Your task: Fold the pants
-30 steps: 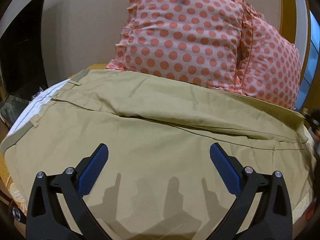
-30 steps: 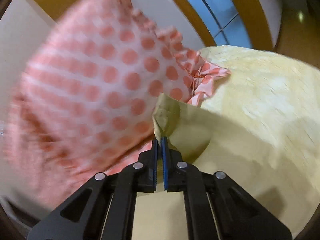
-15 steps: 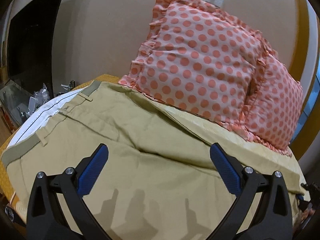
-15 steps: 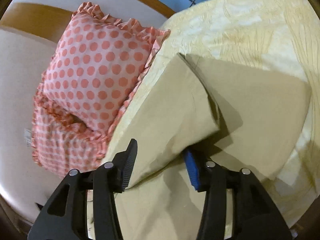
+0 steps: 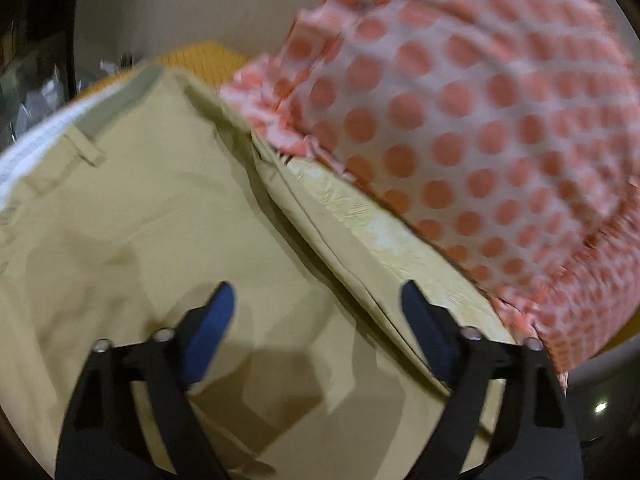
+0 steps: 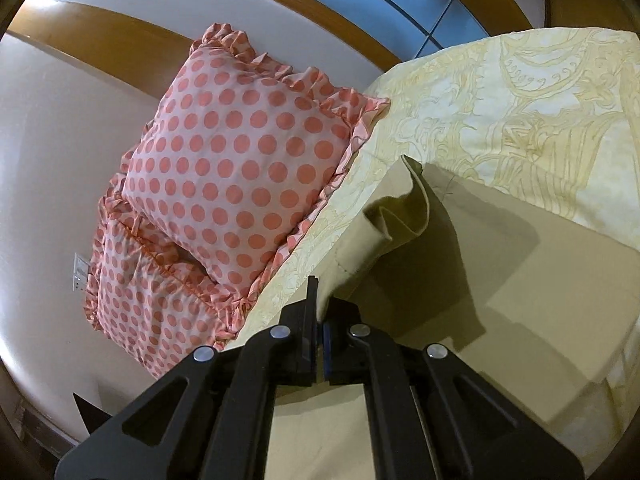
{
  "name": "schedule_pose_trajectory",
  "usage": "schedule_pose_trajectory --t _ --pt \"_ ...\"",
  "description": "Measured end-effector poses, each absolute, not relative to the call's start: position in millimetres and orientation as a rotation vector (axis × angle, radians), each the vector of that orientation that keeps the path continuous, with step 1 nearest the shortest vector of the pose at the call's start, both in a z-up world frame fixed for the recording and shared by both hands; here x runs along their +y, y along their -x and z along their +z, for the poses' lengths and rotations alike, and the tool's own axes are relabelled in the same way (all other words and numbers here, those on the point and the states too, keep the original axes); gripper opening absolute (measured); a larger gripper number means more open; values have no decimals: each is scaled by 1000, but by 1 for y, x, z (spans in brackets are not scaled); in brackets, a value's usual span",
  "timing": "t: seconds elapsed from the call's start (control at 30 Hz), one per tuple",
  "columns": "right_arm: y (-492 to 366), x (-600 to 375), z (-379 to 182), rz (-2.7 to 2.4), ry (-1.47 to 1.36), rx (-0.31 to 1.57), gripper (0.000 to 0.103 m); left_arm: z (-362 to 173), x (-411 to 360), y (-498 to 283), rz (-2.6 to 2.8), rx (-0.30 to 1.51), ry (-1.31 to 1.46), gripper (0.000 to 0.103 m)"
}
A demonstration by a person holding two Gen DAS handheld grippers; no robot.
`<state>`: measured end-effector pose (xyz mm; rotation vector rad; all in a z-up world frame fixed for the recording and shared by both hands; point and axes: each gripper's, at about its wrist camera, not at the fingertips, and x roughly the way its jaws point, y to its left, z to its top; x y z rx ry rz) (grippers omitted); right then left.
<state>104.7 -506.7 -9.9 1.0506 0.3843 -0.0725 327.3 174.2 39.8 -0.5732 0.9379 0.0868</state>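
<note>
My left gripper (image 5: 316, 316) is spread wide with nothing between its blue-padded fingers (image 5: 208, 332), hanging just above the khaki cotton pants (image 5: 132, 216). The pants lie spread over the bed's pale yellow patterned sheet (image 6: 520, 112), filling most of the left wrist view; their waistband with belt loops (image 5: 86, 148) and white lining sits at the far left. That view is motion-blurred, so finer creases are hard to read. A long seamed edge of the pants (image 5: 340, 256) runs diagonally from far centre to near right, with a strip of sheet beyond it. My right gripper (image 6: 319, 312) is pinched tight on a hem edge of the pants, which rises from the fingers in a loose curl (image 6: 404, 208). Two pink ruffled pillows with coral polka dots (image 6: 232, 160) lean against the wall on the far left of the right wrist view.
</note>
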Motion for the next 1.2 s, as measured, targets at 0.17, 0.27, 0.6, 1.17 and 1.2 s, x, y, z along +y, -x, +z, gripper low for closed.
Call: schedule_pose_trajectory --t 0.17,0.27,0.6,1.17,1.2 --pt "-108 -509 -8 -65 -1042 377 2 26 175 -350 84 962 567 3" --pt "-101 -512 -1 -63 -1041 353 2 43 178 -315 65 891 540 2" --pt "-35 -520 -10 -163 -1039 344 2 77 197 -55 11 713 505 2" --pt "18 -512 -30 -475 -861 376 56 24 183 18 62 677 448 61" --pt "16 -509 -29 -477 -833 375 56 24 181 19 58 668 440 62"
